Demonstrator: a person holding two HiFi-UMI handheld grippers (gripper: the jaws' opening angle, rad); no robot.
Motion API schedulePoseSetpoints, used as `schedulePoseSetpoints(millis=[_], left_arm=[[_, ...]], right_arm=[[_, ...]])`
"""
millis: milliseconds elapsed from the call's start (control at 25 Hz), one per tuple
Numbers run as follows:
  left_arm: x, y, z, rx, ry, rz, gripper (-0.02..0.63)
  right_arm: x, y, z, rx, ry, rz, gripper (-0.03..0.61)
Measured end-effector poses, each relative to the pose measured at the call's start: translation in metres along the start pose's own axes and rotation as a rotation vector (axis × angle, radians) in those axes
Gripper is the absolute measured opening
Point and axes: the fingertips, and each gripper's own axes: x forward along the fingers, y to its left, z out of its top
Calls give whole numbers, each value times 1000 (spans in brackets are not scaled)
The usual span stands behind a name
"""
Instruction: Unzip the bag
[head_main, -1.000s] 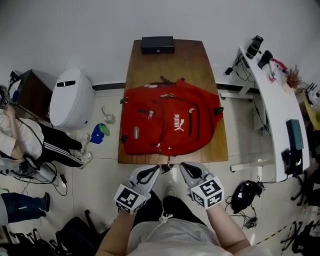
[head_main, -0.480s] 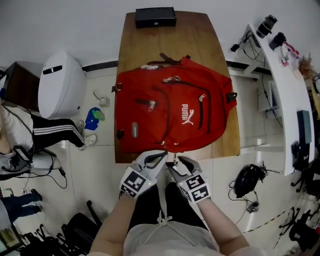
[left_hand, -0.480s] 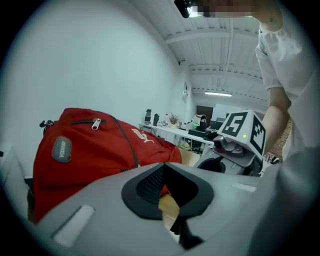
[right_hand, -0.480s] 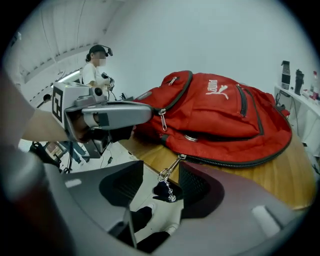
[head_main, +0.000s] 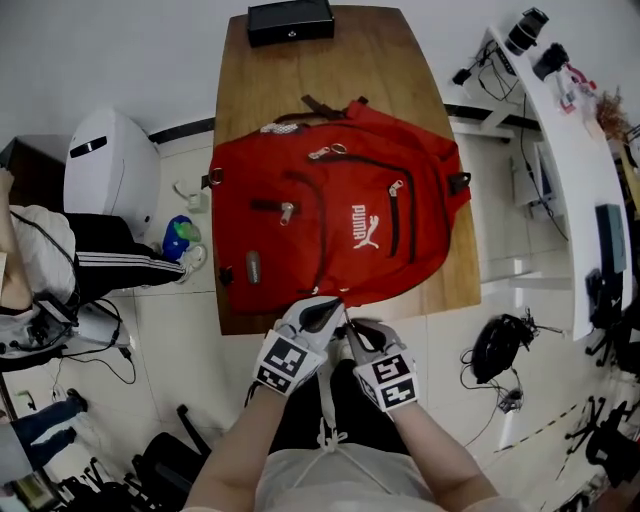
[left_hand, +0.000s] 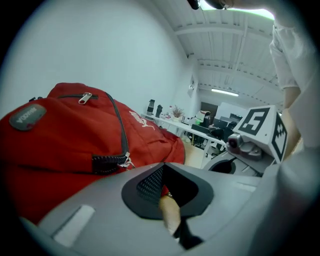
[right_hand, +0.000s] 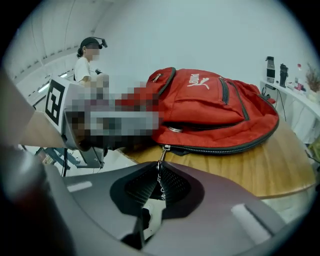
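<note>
A red backpack (head_main: 330, 225) lies flat on the wooden table (head_main: 330, 80), its bottom edge toward me. Both grippers meet at that near edge. My left gripper (head_main: 322, 312) has its jaws together, with a bit of the bag's red fabric (left_hand: 163, 190) caught between them. Just right of it, my right gripper (head_main: 352, 330) is closing its jaws, and the metal zipper pull (right_hand: 162, 156) with its small chain runs in between the tips. In the right gripper view the closed zipper (right_hand: 220, 149) runs along the bag's (right_hand: 215, 110) lower seam.
A black box (head_main: 291, 20) sits at the table's far end. A white rounded machine (head_main: 105, 170) and a seated person (head_main: 40, 260) are left of the table. A white desk (head_main: 560, 150) with gear stands on the right, above a black object (head_main: 495, 350) on the floor.
Both grippers have moved forward to the bag's near edge and drawn together. The right one has shifted left onto the zipper pull.
</note>
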Motion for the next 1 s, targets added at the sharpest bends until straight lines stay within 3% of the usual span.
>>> schedulePoseSetpoints(millis=[240,400,600,840,1000], left_arm=[[20,2,-6,-33,64,81,5],[25,5,-20,2,165,139,6],[30,11,-25,-41,226,151,6],[29,13,-29,-112,245,134,6],[28,15,-28,-103,250,145,6]], right_arm=[[-16,-26,3,-100,18,-9,18],[-24,-35,2,-147,38,21,11],[-34,-52,2,-205,80,57,9],[-47,-75,4,-206,123,26,11],[-55,-93,10,-133,123,-5,11]])
